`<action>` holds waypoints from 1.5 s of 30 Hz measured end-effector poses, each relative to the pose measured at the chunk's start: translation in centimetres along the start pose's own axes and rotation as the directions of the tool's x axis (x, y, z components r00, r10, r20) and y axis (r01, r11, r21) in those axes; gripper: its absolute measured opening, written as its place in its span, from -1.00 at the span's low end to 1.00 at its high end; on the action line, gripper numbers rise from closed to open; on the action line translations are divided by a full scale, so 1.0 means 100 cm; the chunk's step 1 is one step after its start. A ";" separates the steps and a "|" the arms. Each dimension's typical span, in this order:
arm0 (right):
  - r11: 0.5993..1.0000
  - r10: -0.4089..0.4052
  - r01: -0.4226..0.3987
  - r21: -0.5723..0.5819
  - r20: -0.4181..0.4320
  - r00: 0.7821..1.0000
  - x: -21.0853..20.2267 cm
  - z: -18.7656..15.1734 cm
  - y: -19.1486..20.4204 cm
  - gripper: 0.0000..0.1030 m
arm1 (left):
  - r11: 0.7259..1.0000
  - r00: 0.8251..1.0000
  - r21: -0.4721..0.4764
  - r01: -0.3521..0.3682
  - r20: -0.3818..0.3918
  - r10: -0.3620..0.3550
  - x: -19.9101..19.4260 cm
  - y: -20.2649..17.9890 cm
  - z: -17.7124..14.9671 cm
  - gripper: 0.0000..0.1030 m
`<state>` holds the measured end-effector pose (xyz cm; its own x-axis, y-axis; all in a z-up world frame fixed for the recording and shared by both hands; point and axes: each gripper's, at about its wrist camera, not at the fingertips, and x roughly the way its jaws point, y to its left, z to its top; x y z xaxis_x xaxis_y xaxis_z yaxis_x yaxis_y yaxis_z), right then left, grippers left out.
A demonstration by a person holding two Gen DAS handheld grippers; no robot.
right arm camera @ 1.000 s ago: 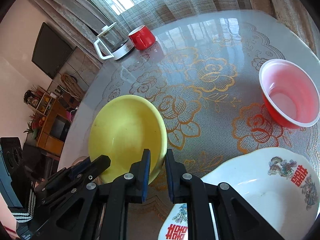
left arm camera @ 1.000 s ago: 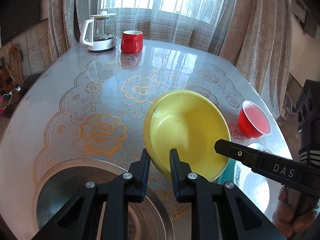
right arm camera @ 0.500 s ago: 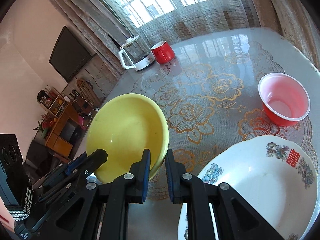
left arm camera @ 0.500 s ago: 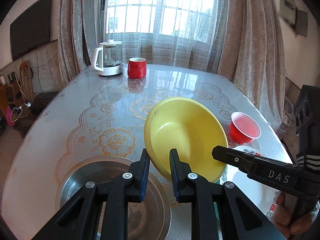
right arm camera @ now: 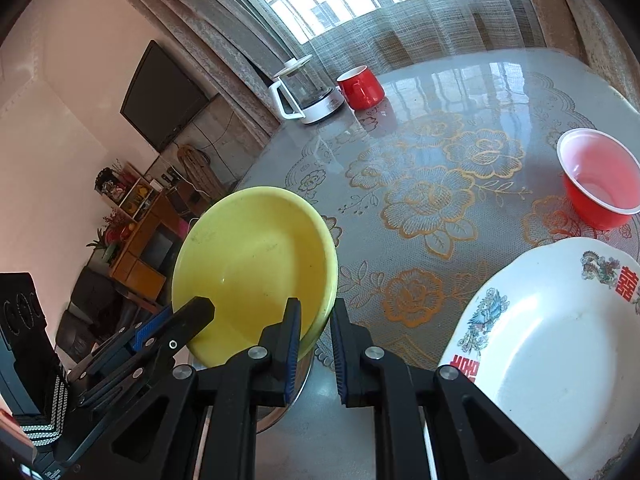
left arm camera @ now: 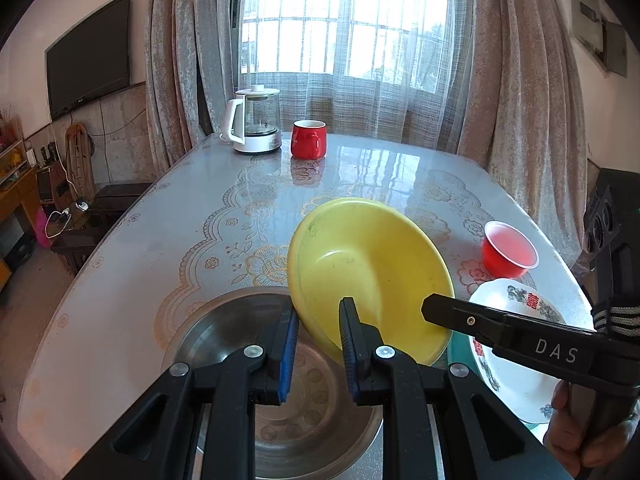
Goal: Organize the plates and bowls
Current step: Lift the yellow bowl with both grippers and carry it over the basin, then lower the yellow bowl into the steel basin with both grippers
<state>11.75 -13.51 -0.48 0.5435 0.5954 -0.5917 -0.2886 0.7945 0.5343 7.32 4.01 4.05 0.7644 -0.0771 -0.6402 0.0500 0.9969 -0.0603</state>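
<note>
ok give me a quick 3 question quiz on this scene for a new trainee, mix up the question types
1. True or false: the yellow bowl lies flat on the table.
2. Multiple choice: what sits directly below the left gripper?
A. the white patterned plate
B. the steel plate
C. the red mug
3. Fill in: the glass kettle stands beside the red ____.

Key
1. False. It is tilted and lifted, its rim pinched by the left gripper and the right gripper.
2. B, the steel plate.
3. Mug.
</note>
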 end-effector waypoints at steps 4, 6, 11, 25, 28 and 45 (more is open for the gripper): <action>1.000 0.031 -0.031 0.003 -0.022 0.999 0.008 -0.005 0.009 -0.71 | 1.000 1.000 -0.009 -0.021 0.000 0.021 -0.006 0.011 -0.007 -0.61; 0.999 0.040 -0.041 -0.002 -0.026 0.999 0.011 -0.007 0.013 -0.71 | 0.999 1.000 -0.015 -0.030 -0.001 0.030 -0.009 0.017 -0.011 -0.60; 0.998 0.062 -0.063 -0.023 -0.039 0.997 0.018 -0.010 0.027 -0.71 | 0.998 0.999 -0.031 -0.049 -0.006 0.049 -0.015 0.033 -0.017 -0.59; 0.991 0.111 -0.117 -0.066 -0.089 0.990 0.045 -0.023 0.062 -0.71 | 0.994 0.997 -0.108 0.001 -0.078 -0.009 -0.019 0.086 -0.035 -0.58; 0.993 0.098 -0.104 -0.050 -0.107 0.989 0.052 -0.027 0.060 -0.71 | 0.996 0.995 -0.093 0.011 -0.095 -0.020 -0.015 0.087 -0.041 -0.58; 1.000 0.018 -0.016 0.020 -0.142 0.990 0.056 -0.046 0.037 -0.71 | 0.991 0.973 -0.063 0.120 -0.189 -0.130 0.019 0.087 -0.053 -0.57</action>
<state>10.13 -6.64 -4.58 0.4204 0.6208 -0.6618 -0.2812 0.7826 0.5554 5.80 12.47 -1.69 0.6156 -0.2076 -0.7602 0.1011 0.9775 -0.1850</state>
